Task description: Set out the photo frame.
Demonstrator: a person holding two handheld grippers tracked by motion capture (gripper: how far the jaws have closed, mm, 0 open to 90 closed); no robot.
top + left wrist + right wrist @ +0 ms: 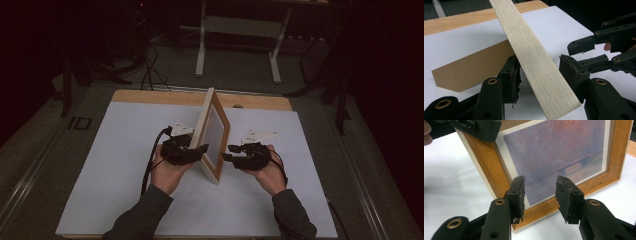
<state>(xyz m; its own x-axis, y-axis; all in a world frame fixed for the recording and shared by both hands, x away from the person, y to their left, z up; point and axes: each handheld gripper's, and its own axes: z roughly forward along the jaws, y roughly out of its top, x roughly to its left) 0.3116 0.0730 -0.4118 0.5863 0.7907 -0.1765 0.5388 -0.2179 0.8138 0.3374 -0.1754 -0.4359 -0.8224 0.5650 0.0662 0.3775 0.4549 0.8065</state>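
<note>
The wooden picture frame (212, 131) stood upright on edge mid-table (125, 165), white surface open around it. The left gripper (200, 150) straddled its edge, jaws apart; the right gripper (227, 152) gaped before the print.

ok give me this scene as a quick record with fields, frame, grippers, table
frame: wooden picture frame standing on edge on the table, tilted, print facing the right gripper
print: hazy purple and orange painting with a white mat
back stand: brown board lying on the white surface behind the frame
left gripper: jaws astride the frame's pale side edge, one pad at the wood, a gap at the other
right gripper: jaws apart in front of the print, holding nothing
table: white sheet on a wooden top
</note>
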